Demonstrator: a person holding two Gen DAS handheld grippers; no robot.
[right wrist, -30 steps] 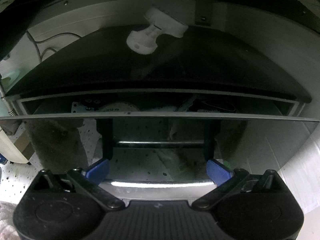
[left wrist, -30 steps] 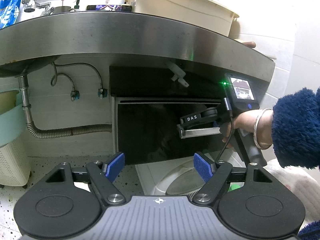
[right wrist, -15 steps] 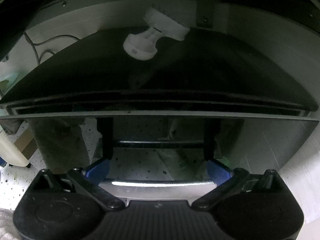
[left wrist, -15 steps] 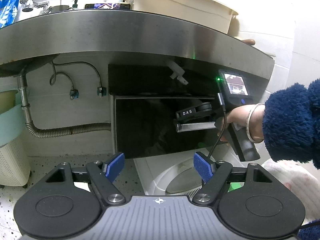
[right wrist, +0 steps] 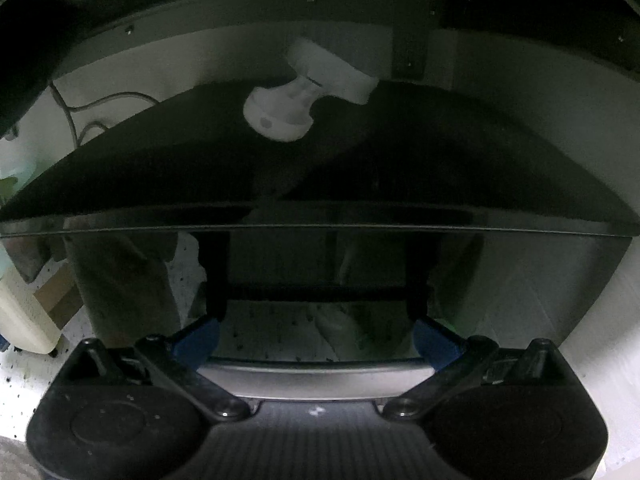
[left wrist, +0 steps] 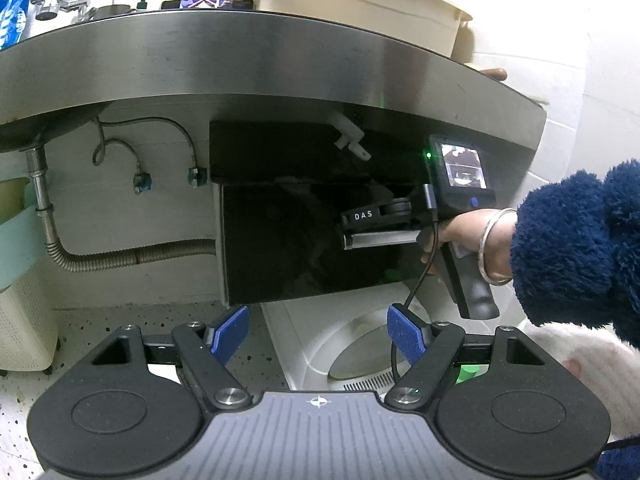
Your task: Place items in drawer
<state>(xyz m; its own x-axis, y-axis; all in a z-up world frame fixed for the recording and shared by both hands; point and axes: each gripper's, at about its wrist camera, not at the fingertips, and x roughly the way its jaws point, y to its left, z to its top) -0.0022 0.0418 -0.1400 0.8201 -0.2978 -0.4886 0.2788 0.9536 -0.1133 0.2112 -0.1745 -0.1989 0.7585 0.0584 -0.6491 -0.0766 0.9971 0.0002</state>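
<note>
My left gripper (left wrist: 318, 334) hangs low in front of the cabinet with its blue pads (left wrist: 230, 330) spread wide and nothing between them. Beyond it, to the right, my right gripper (left wrist: 352, 228) is pressed up against the glossy black drawer front (left wrist: 280, 248); a hand (left wrist: 460, 232) in a fuzzy navy sleeve (left wrist: 576, 248) with a metal bangle (left wrist: 490, 248) holds its handle. From its own camera the right gripper (right wrist: 316, 338) shows blue pads (right wrist: 198, 338) set far apart, their tips at the drawer front (right wrist: 520, 280), holding nothing. The drawer sits flush under the black panel (right wrist: 360, 168) above it, no gap along its top edge, so I see it as closed. A white plastic clip (right wrist: 304, 104) sticks out above that panel. Overhead runs the stainless steel counter edge (left wrist: 240, 60); at far left a corrugated drain hose (left wrist: 120, 258) bends along the wall, and a white appliance (left wrist: 320, 344) stands on the speckled floor below the drawer.
</note>
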